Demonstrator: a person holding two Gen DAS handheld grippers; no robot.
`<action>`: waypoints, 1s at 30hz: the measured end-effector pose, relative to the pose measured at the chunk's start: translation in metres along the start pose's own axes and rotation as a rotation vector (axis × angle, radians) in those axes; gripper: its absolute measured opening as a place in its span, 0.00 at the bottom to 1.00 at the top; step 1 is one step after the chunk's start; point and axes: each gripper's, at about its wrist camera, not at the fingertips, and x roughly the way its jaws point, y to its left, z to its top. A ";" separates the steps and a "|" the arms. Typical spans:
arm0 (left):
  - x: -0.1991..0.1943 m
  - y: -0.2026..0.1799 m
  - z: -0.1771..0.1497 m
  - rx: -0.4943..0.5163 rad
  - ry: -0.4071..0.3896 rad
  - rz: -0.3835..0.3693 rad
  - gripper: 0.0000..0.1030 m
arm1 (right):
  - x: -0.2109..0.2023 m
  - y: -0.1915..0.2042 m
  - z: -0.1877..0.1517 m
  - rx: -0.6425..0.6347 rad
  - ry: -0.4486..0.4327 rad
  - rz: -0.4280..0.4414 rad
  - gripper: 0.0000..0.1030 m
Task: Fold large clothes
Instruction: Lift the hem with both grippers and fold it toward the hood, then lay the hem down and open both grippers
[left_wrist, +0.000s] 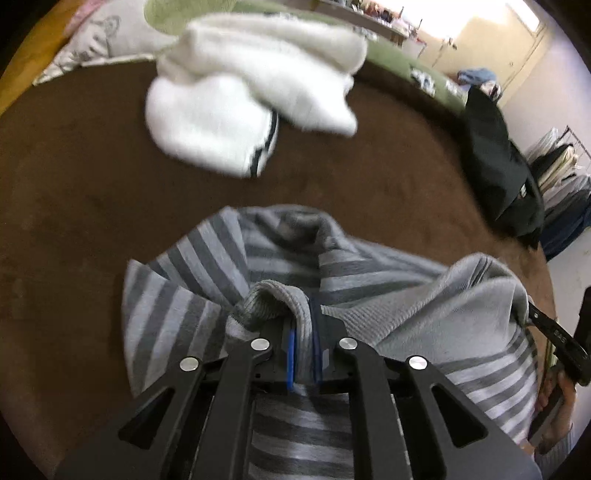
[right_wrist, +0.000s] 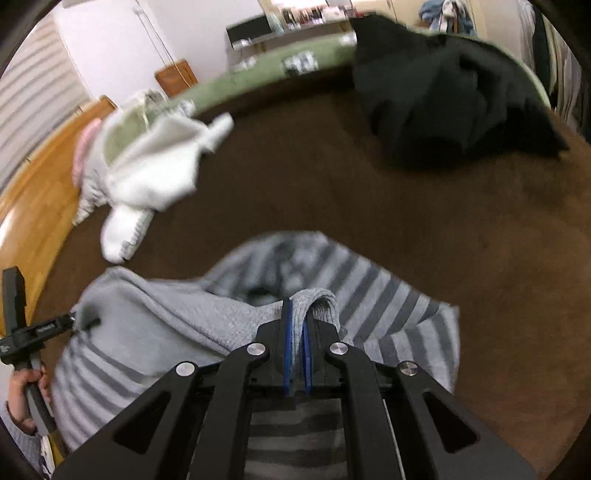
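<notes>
A grey striped sweater (left_wrist: 280, 258) hangs between both grippers above a brown blanket (left_wrist: 74, 206). My left gripper (left_wrist: 304, 332) is shut on the ribbed hem of the sweater. My right gripper (right_wrist: 297, 325) is shut on another part of the same hem; the sweater (right_wrist: 384, 306) drapes down from it. The right gripper also shows at the right edge of the left wrist view (left_wrist: 554, 332), and the left gripper at the left edge of the right wrist view (right_wrist: 40, 328).
A white fluffy garment (left_wrist: 251, 92) lies crumpled at the far side of the brown blanket; it also shows in the right wrist view (right_wrist: 155, 170). A black garment (right_wrist: 443, 92) lies at the far right. A green blanket (left_wrist: 406, 59) and pillows lie beyond. A clothes rack (left_wrist: 565, 166) stands at right.
</notes>
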 end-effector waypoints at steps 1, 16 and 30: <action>0.004 0.001 -0.002 0.001 0.003 -0.004 0.12 | 0.004 -0.001 -0.003 0.001 0.005 -0.001 0.05; -0.005 0.001 -0.002 0.037 -0.004 -0.059 0.19 | -0.021 0.011 0.002 -0.106 -0.006 0.016 0.74; -0.090 -0.043 -0.023 0.144 -0.077 0.027 0.94 | -0.107 0.060 -0.017 -0.235 -0.124 0.001 0.89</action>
